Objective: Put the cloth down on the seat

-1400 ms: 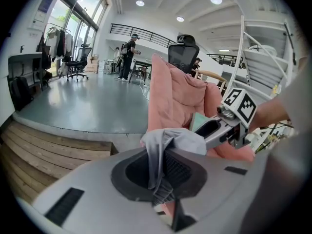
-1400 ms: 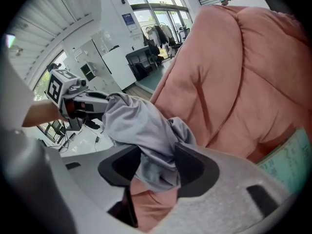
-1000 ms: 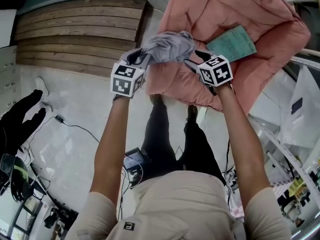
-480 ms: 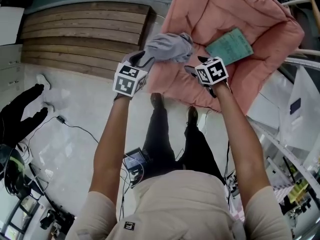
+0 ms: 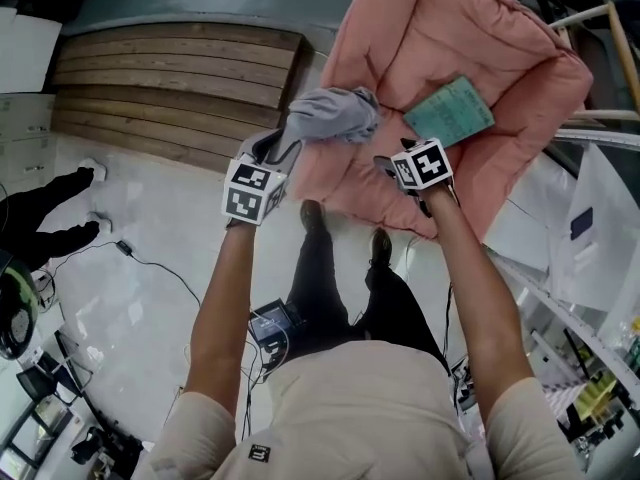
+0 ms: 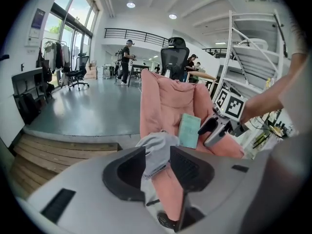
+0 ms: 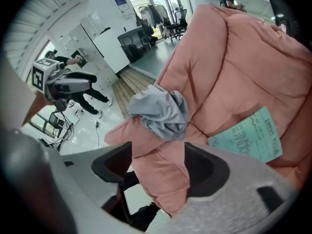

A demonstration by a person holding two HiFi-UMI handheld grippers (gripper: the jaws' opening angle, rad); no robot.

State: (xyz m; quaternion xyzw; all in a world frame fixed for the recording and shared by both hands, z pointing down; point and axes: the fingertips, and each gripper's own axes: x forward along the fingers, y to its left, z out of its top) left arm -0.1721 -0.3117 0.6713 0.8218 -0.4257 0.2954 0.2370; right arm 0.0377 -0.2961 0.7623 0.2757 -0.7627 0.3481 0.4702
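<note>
The grey cloth (image 5: pixel 330 115) lies bunched on the front left corner of the pink padded seat (image 5: pixel 470 28). A tail of it runs down to my left gripper (image 5: pixel 272 146). In the left gripper view the cloth (image 6: pixel 156 152) end hangs loosely between the jaws of my left gripper (image 6: pixel 157 167), which have just been opening. My right gripper (image 5: pixel 392 161) stands to the right of the cloth and apart from it. Its jaws have just been opening too, with nothing held. In the right gripper view only the seat's front edge (image 7: pixel 161 189) shows beyond my right gripper (image 7: pixel 158 172), below the cloth (image 7: pixel 163 111).
A green booklet (image 5: pixel 450 113) lies on the seat right of the cloth. A wooden step (image 5: pixel 170 68) runs behind at the left. White metal shelving (image 5: pixel 590 298) stands at the right. A person in black (image 5: pixel 40 233) is at the left edge, with a cable (image 5: pixel 150 258) on the floor.
Both grippers have drawn back toward me from the cloth. The right one, which was at the cloth, is now apart from it and wider open. The cloth stays on the seat.
</note>
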